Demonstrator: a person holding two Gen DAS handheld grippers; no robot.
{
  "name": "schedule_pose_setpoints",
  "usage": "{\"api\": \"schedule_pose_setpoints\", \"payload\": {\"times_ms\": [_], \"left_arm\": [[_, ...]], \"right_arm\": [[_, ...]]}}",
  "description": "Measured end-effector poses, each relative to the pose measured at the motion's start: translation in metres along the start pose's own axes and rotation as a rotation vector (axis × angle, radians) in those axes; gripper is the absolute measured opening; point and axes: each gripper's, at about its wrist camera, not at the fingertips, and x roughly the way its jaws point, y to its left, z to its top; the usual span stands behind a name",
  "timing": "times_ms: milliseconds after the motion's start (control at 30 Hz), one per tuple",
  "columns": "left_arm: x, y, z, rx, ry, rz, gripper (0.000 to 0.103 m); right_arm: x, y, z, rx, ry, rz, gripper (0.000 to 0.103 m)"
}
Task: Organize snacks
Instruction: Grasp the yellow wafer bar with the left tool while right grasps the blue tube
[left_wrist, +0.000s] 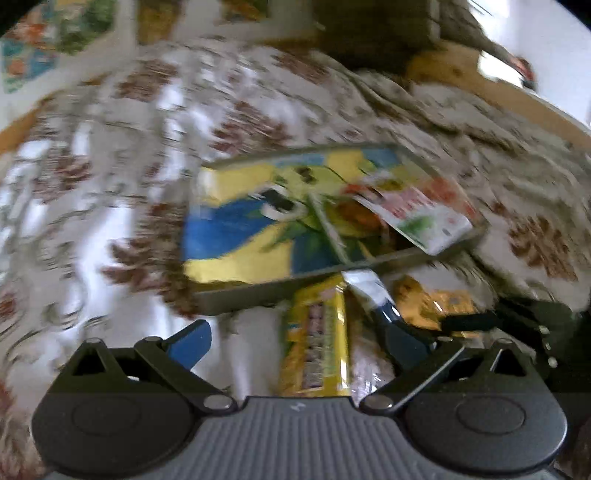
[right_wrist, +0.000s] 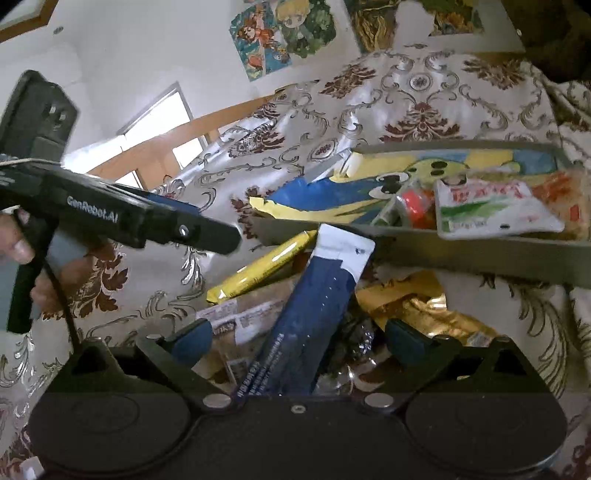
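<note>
Blue snack packet lies between the spread, empty fingers of the right gripper, long axis running away toward the tray. Just short of the tray, the left gripper, also open (view blurred), hovers over a yellow packet. Only the right view shows the person's hand.

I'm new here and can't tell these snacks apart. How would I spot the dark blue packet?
Find the grey tray with the cartoon picture on the patterned cloth. Just in front of its near wall lies a heap of loose snacks. The dark blue packet lies on top, long and narrow with a white end, between a yellow bar and a gold wrapper.
</note>
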Motion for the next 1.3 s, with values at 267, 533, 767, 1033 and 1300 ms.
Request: {"api": "schedule_pose_setpoints", "payload": {"times_ms": [267, 533, 767, 1033, 1300], "left_arm": [[0.028, 0.017, 0.014, 0.043, 0.183, -0.087, 0.103], [0.054, 0.036, 0.008, -0.093, 0.153, -0.257, 0.102], [0.062, 0.041, -0.011, -0.126, 0.084, -0.335, 0.097], [0.079, 0.056, -0.002, -0.221, 0.141, -0.427, 0.095], [0.082, 0.068, 0.000, -0.246, 0.180, -0.412, 0.061]], "right_arm": [[0.011, -0.002, 0.004, 0.025, 0.019, 0.002, 0.088], [0.021, -0.001, 0.011, 0.017, 0.049, -0.038, 0.081], [0.014, -0.005, 0.006, 0.089, 0.077, -0.080, 0.065], [0.015, 0.003, 0.006, 0.171, 0.094, -0.145, 0.056], [0.016, 0.011, 0.005, 0.170, 0.112, -0.209, 0.045]]}}
